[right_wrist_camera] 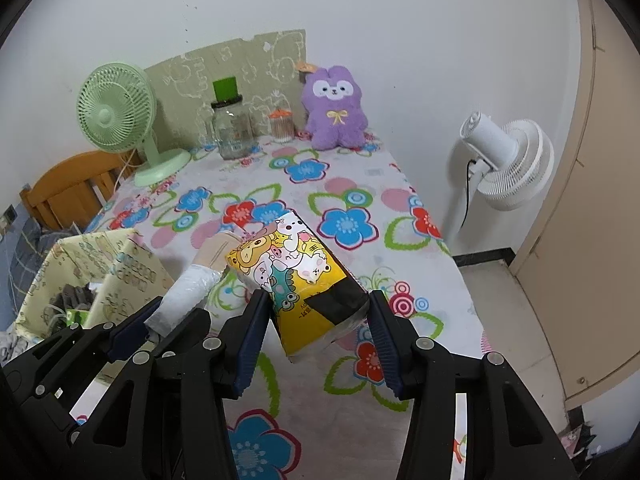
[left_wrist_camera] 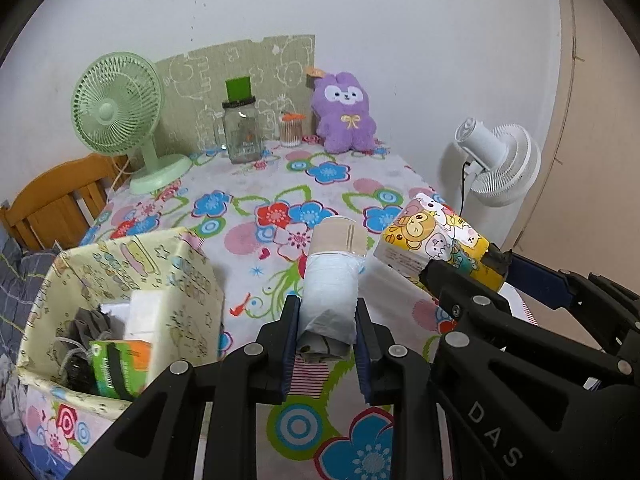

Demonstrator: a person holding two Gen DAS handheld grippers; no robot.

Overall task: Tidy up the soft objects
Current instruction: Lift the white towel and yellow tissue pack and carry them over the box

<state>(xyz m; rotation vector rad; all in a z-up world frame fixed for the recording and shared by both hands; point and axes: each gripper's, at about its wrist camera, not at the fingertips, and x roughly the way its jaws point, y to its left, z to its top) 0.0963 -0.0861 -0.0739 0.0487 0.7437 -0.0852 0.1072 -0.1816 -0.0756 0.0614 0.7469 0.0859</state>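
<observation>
With both jaws clenched, left gripper [left_wrist_camera: 327, 344] on roll [left_wrist_camera: 330, 296], right gripper [right_wrist_camera: 318, 332] on pack [right_wrist_camera: 298, 276], next comes carrying them left to the box [left_wrist_camera: 120, 304]

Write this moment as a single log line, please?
left gripper: shut on white roll | right gripper: shut on cartoon tissue pack | both above floral table | storage box: left, partly filled

A white bag roll [left_wrist_camera: 330, 292] with a beige band is lying lengthwise just right of the box [left_wrist_camera: 192, 280]. A cartoon-printed yellow tissue pack [right_wrist_camera: 300, 276] is tilting beside the roll, farther from the box.
</observation>
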